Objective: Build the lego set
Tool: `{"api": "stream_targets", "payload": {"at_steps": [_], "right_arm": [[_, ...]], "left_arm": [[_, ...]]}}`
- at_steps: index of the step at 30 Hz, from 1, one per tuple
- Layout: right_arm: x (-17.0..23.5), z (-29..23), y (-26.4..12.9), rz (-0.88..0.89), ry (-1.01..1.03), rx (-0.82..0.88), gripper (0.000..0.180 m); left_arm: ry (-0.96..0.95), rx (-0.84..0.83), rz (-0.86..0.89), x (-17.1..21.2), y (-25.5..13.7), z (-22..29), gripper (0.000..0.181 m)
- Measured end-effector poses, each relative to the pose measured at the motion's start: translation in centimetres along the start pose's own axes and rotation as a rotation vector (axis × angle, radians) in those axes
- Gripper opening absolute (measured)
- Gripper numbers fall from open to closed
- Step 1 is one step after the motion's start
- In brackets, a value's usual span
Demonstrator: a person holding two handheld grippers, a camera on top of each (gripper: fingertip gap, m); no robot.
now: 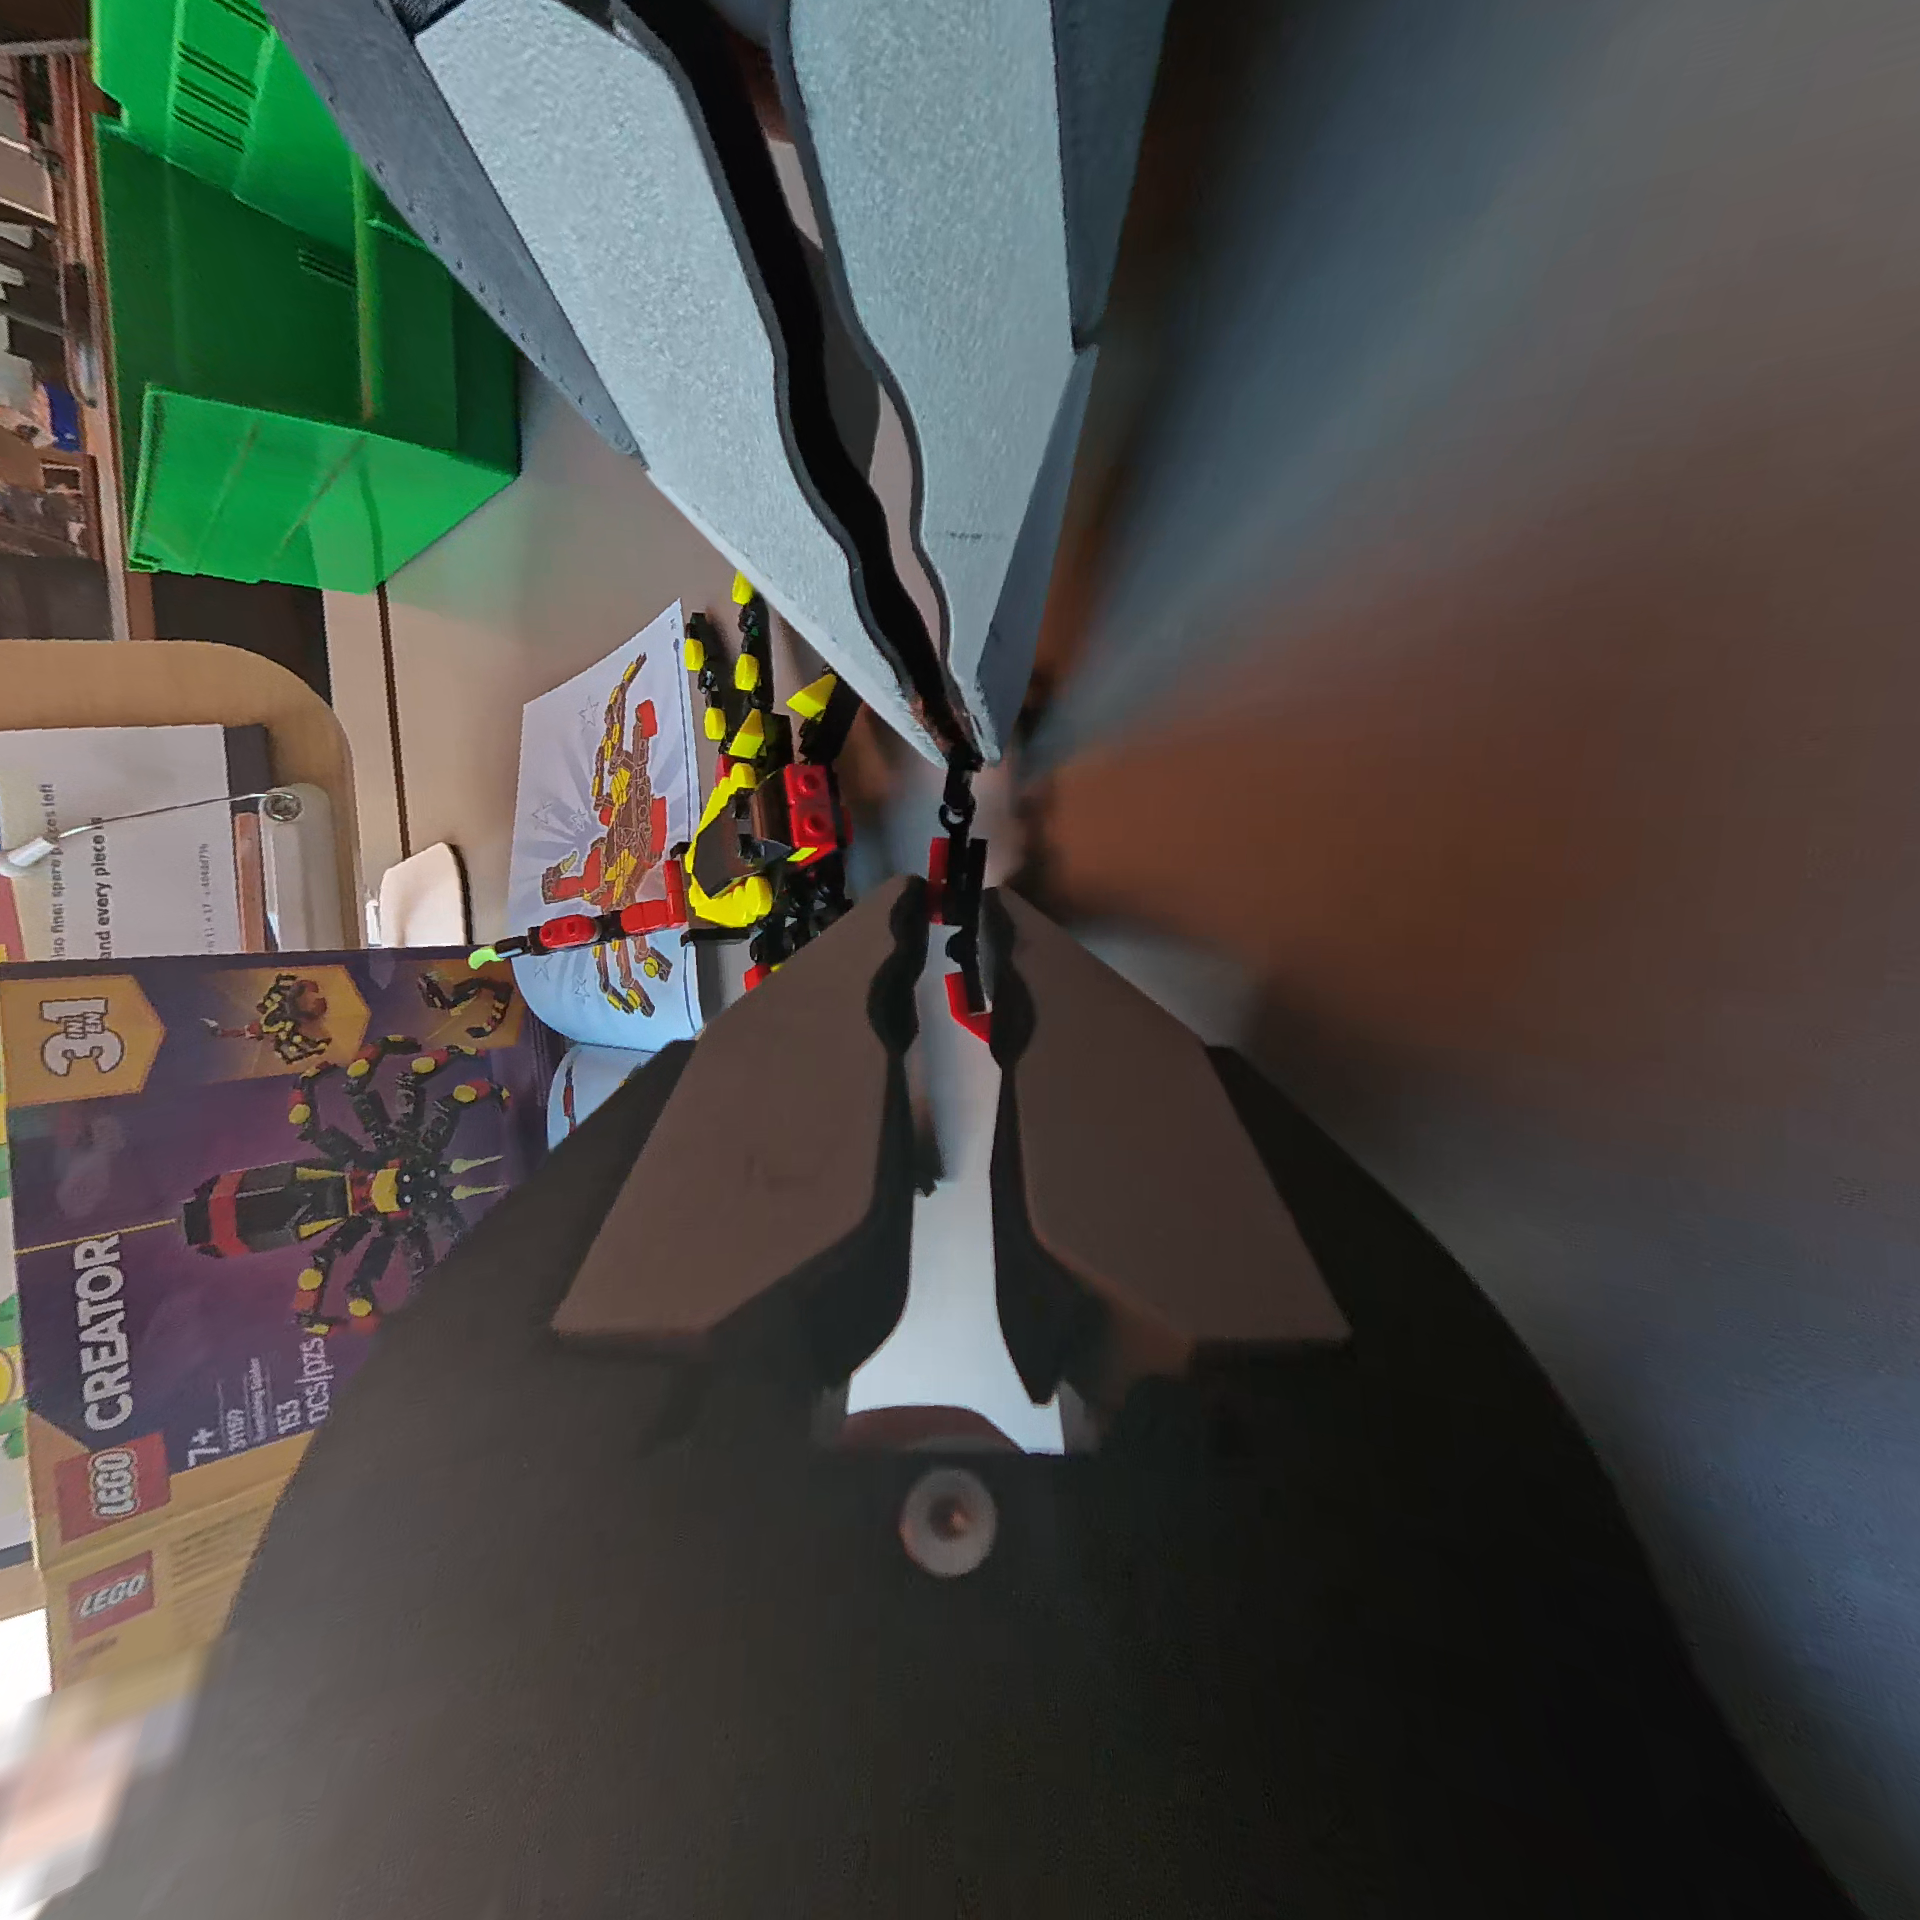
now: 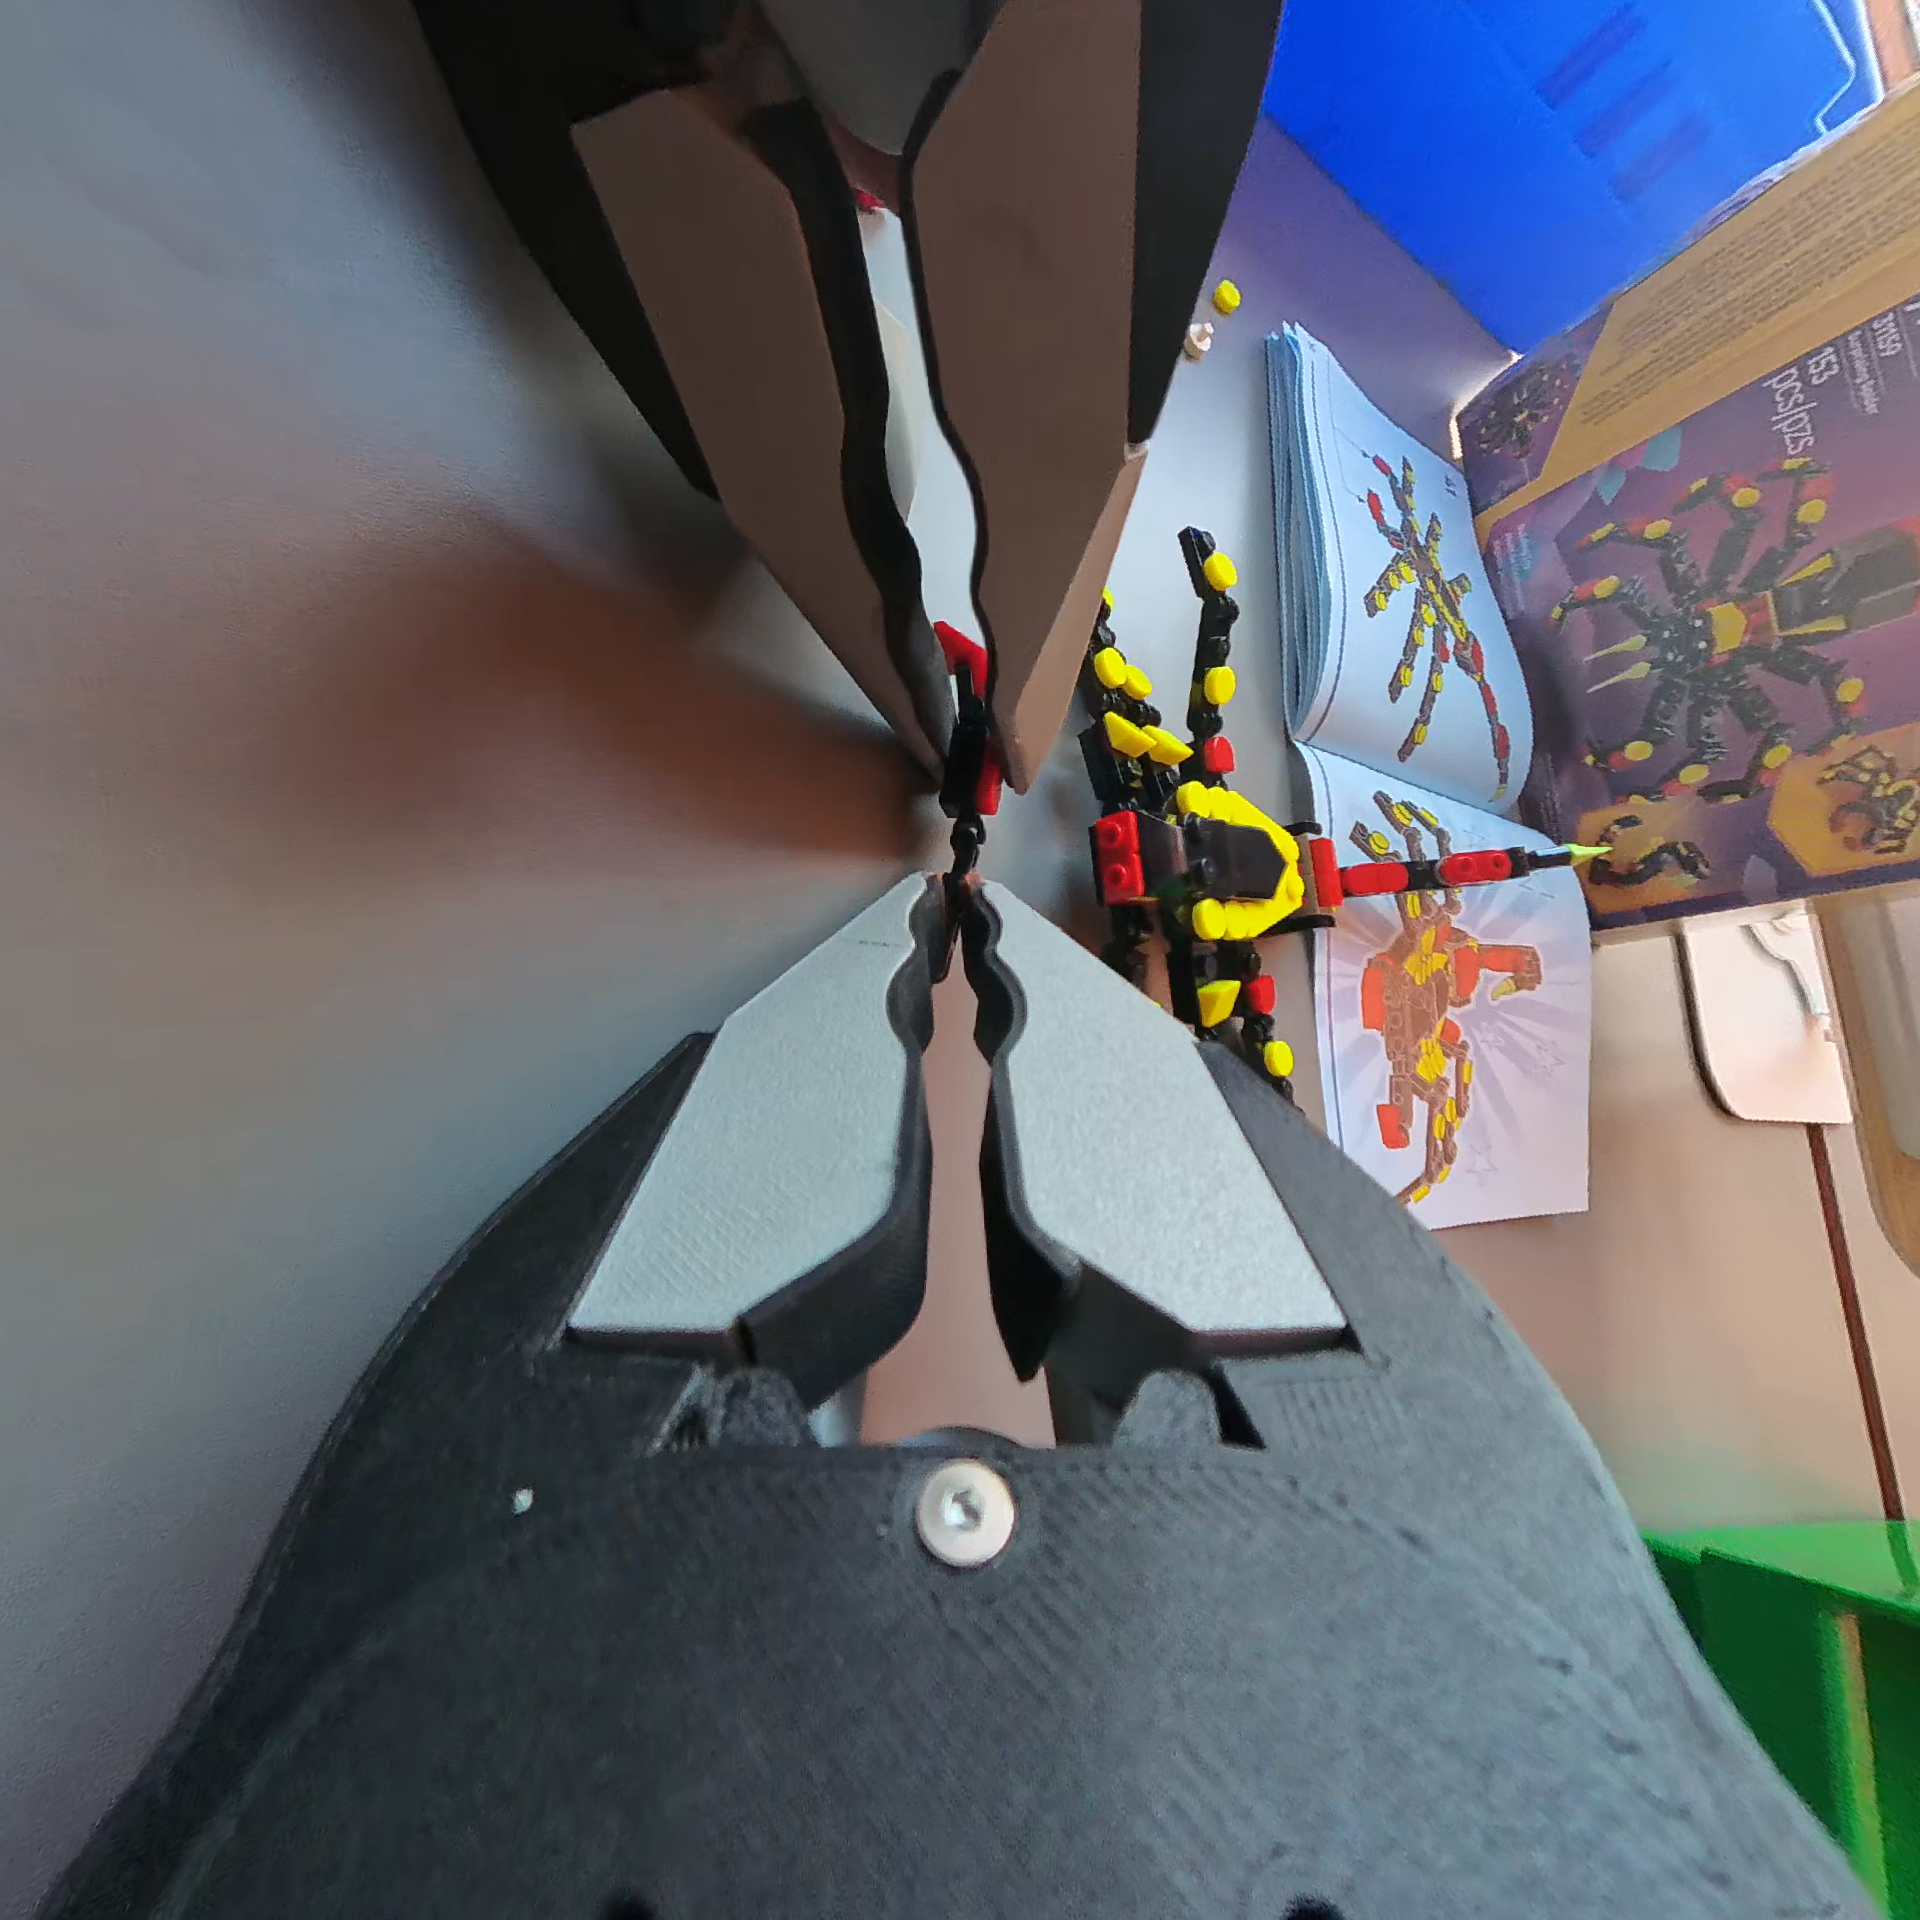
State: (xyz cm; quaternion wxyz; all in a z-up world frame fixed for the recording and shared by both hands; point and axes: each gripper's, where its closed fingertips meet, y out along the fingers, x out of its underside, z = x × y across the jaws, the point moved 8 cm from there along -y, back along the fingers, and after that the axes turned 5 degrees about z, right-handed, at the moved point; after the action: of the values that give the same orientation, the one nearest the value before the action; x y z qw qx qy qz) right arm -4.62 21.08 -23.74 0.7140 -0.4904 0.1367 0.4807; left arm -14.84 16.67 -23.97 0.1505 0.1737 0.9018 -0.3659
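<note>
A thin black-and-red Lego leg segment is held in the air between both grippers, tip to tip. My left gripper, with brown fingers, is shut on its red-and-black part. My right gripper, with grey fingers, is shut on its black jointed end. In the left wrist view the right gripper comes in from above. In the right wrist view the left gripper does the same. The partly built black, yellow and red Lego creature lies on the table just behind them.
Open instruction booklets lie beside the model, with the purple Lego box past them. A green bin and a blue bin stand at the edges. A loose yellow piece lies on the table.
</note>
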Motion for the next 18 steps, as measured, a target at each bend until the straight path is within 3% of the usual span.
{"api": "stream_targets", "payload": {"at_steps": [1,18], "right_arm": [[0.03,0.0,0.03,-0.003,0.001,-0.001,0.0],[0.16,0.85,0.18,0.071,0.182,-0.049,0.001]], "left_arm": [[0.006,-0.008,-0.004,-0.06,0.06,0.04,0.006],[-0.029,-0.036,-0.077,-0.2,0.46,-0.24,0.008]]}}
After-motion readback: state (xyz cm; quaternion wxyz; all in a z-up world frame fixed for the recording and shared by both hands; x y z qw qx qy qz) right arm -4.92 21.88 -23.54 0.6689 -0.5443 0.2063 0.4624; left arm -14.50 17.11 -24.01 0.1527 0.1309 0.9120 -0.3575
